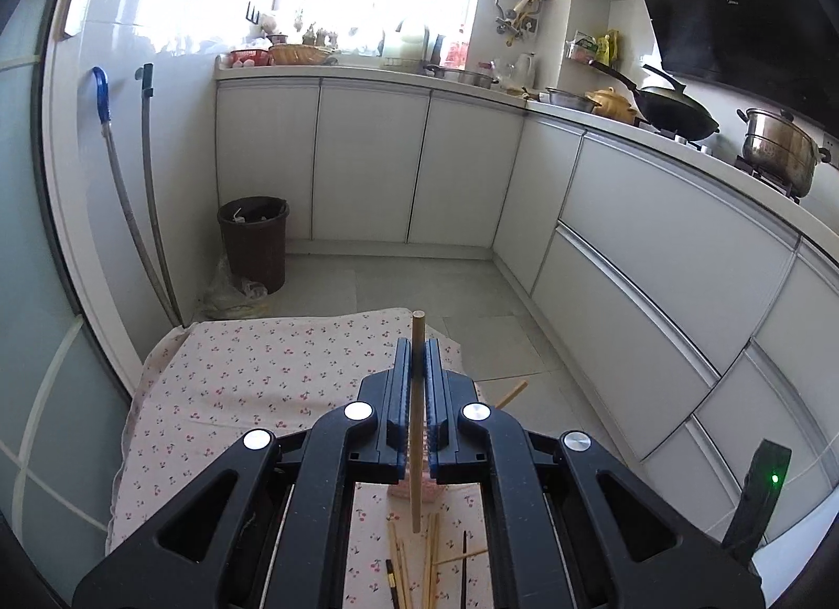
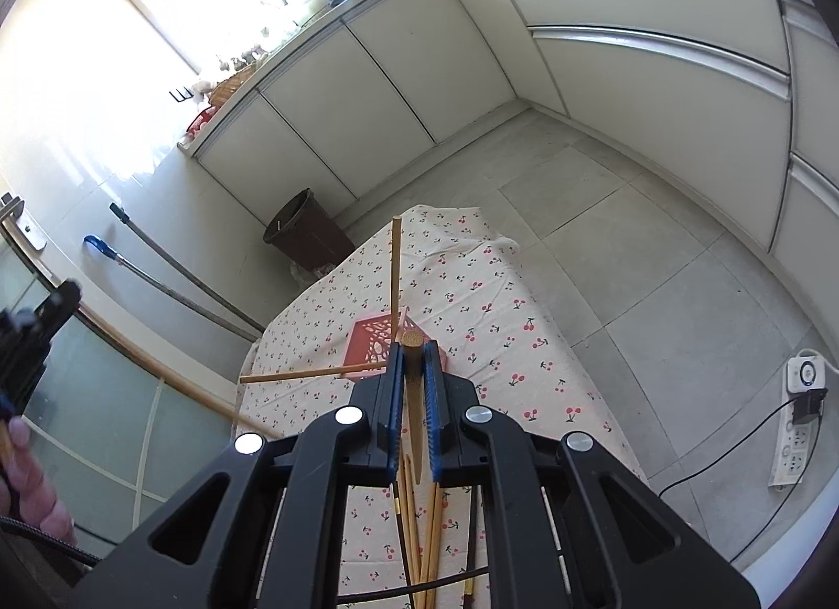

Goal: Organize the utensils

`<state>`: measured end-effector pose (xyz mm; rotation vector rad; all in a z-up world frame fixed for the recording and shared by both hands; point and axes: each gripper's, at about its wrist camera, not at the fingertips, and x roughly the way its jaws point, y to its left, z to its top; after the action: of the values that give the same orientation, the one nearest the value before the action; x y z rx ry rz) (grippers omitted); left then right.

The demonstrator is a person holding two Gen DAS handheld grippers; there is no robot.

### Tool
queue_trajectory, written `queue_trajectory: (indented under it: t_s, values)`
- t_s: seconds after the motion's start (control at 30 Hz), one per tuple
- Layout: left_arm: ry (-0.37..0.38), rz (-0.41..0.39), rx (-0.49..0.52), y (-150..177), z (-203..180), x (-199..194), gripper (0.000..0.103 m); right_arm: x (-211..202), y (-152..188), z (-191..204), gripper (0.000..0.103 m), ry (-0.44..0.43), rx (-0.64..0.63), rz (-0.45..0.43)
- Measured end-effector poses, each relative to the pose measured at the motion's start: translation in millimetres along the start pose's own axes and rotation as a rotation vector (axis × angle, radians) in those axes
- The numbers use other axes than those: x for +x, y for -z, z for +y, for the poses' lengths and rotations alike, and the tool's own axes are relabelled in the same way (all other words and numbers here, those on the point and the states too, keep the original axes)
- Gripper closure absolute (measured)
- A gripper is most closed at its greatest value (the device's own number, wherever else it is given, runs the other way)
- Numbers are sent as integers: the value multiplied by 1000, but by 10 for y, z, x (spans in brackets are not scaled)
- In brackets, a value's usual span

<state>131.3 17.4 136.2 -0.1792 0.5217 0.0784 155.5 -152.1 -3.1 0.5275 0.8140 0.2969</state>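
My left gripper (image 1: 418,354) is shut on a light wooden chopstick (image 1: 417,420) that runs upright between its blue pads, held above the cherry-print cloth (image 1: 251,388). My right gripper (image 2: 412,354) is shut on a darker brown wooden utensil (image 2: 412,383). A pink perforated holder (image 2: 369,344) stands on the cloth just beyond the right gripper, with one chopstick (image 2: 395,273) sticking up from it and another (image 2: 314,374) lying out to its left. Several loose chopsticks (image 2: 419,525) lie on the cloth under the right gripper; they also show in the left wrist view (image 1: 414,562).
The cloth covers a low table (image 2: 487,294) on a grey tiled floor. A brown waste bin (image 1: 254,242) stands beyond it by white cabinets (image 1: 367,158). Two mop handles (image 1: 141,200) lean on the left wall. A power strip (image 2: 799,420) lies on the floor at right.
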Motion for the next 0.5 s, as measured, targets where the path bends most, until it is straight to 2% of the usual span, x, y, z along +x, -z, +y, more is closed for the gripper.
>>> queue_trajectory:
  t_s: [0.3, 0.5]
  values:
    - [-33, 21, -41, -166, -77, 579, 99, 10, -50, -9, 95, -5, -4, 8]
    - [-54, 54, -60, -129, -89, 892, 98, 31, -55, -9, 95, -1, -10, 16]
